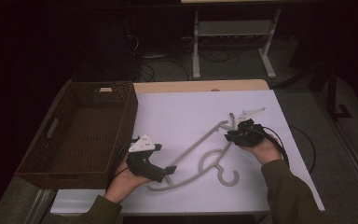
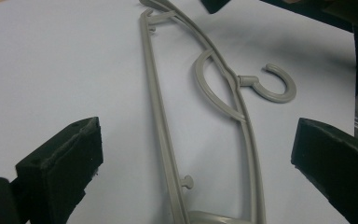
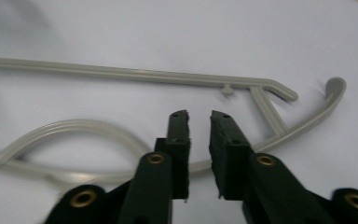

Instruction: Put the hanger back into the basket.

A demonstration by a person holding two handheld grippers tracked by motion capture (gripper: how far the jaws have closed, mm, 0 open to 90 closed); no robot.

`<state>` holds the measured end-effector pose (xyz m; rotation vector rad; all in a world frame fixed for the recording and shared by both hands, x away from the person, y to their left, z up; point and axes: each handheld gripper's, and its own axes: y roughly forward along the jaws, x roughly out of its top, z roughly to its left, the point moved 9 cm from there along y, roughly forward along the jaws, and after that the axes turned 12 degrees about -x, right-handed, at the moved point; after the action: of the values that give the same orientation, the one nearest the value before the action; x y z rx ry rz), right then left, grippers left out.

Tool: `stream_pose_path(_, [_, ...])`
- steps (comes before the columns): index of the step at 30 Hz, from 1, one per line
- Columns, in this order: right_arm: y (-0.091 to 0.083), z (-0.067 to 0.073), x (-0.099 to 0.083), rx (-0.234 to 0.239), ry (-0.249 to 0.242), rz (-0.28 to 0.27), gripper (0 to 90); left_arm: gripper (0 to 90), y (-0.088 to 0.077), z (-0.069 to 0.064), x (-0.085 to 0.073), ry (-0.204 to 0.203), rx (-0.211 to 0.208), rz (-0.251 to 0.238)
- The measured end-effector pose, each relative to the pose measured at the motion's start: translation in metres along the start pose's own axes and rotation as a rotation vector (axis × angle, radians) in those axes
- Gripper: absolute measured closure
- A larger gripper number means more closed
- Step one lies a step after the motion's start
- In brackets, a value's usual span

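Observation:
A grey plastic clothes hanger lies flat on the white table, its hook toward the near edge. My left gripper is at the hanger's near-left end. In the left gripper view its jaws stand wide open on either side of the hanger without touching it. My right gripper hovers over the hanger's far end. In the right gripper view its jaws show a narrow gap with nothing between them, just above the hanger's curved arm.
A dark woven basket stands at the table's left side, beside my left hand. Cables trail from both grippers. A white metal frame stands on the floor beyond the table's far edge.

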<state>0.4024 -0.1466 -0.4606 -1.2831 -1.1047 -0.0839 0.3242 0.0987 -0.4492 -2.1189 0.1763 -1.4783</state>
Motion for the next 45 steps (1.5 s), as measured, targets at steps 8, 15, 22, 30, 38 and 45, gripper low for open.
stream_pose_path(8, [-0.031,0.024,-0.021,0.064,-0.033,-0.039,63.5,1.8,0.003,-0.002,-0.002,0.001,-0.004,0.009])
stream_pose_path(15, [-0.043,0.042,-0.042,0.113,-0.040,-0.043,60.3,1.8,0.005,-0.003,-0.005,0.003,-0.008,0.018])
stream_pose_path(22, [-0.050,0.061,-0.063,0.160,-0.074,-0.027,61.2,1.8,0.005,-0.002,-0.006,0.003,-0.011,0.023])
stream_pose_path(30, [-0.047,0.076,-0.082,0.209,-0.116,0.008,62.5,1.8,0.004,-0.002,-0.007,0.004,-0.010,0.023])
stream_pose_path(38, [-0.039,0.088,-0.090,0.240,-0.162,0.042,67.3,1.8,0.004,-0.002,-0.007,0.005,-0.011,0.021])
stream_pose_path(45, [-0.035,0.093,-0.093,0.253,-0.202,0.046,73.7,1.8,0.003,-0.001,-0.006,0.003,-0.009,0.021])
